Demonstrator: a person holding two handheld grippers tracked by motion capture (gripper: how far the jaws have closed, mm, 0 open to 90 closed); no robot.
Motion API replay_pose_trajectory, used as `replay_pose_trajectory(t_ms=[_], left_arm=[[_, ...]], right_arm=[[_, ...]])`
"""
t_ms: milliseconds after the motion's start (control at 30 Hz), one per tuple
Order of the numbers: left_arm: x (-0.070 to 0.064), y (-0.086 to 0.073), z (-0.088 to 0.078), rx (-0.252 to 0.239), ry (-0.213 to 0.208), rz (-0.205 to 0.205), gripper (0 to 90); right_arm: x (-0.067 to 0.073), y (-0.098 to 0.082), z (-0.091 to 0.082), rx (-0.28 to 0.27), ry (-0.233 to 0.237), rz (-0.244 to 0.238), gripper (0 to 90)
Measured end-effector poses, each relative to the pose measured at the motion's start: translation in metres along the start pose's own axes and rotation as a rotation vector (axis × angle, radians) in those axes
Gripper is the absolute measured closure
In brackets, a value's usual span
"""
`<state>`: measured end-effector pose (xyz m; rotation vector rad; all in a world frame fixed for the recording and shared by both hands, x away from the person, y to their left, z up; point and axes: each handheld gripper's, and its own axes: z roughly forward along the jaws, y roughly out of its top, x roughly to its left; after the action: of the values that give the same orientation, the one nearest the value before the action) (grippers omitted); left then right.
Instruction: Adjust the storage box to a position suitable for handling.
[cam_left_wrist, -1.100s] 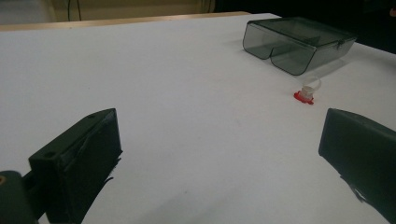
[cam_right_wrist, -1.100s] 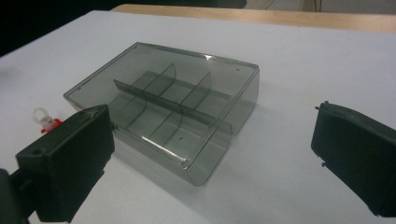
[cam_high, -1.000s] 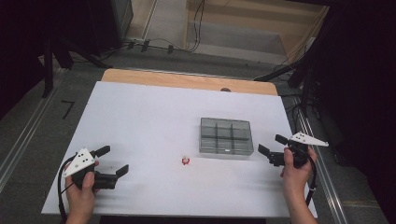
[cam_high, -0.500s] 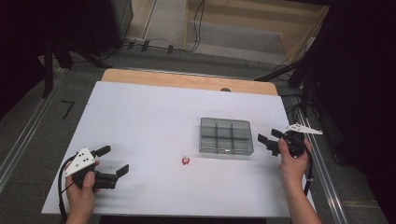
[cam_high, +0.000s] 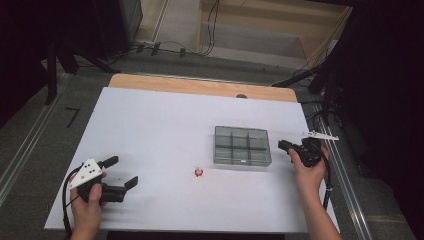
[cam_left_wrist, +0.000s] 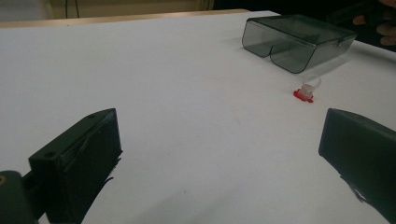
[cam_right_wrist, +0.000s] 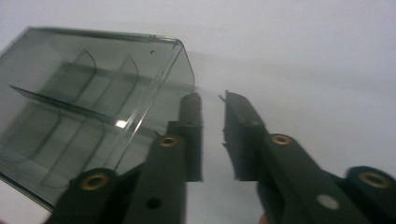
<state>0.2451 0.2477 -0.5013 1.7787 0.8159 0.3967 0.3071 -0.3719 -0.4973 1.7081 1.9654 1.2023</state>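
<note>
One smoky divided box (cam_high: 242, 146), six compartments, empty

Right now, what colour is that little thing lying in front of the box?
Red at the base with a whitish top; the small piece shows best in the left gripper view.

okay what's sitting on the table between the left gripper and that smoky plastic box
One small red-and-white piece lies between the left gripper and the box, near the box; the rest is bare white table, in the high view.
</note>
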Motion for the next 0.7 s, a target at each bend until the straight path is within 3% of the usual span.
replay_pose_trajectory(t_ms=[133, 200, 267, 333, 533, 700], left_arm=[[0.000, 0.000, 0.000, 0.001, 0.000, 0.000, 0.0], [0.000, 0.000, 0.000, 0.003, 0.000, 0.002, 0.0], [0.000, 0.000, 0.000, 0.003, 0.000, 0.002, 0.0], [0.000, 0.000, 0.000, 0.005, 0.002, 0.003, 0.0], [0.000, 0.000, 0.001, 0.006, 0.005, 0.006, 0.0], [0.000, 0.000, 0.001, 0.005, 0.004, 0.005, 0.0]], right_arm=[[-0.004, -0.001, 0.004, 0.006, 0.023, 0.022, 80.7], [-0.002, -0.001, 0.004, 0.005, -0.003, 0.022, 82.6], [0.000, -0.002, 0.005, 0.009, -0.018, -0.004, 82.8], [0.007, -0.002, 0.005, 0.022, -0.045, -0.070, 87.8], [0.015, -0.004, 0.008, 0.047, -0.082, -0.093, 88.1], [0.013, -0.008, 0.014, 0.068, -0.071, -0.078, 88.3]])
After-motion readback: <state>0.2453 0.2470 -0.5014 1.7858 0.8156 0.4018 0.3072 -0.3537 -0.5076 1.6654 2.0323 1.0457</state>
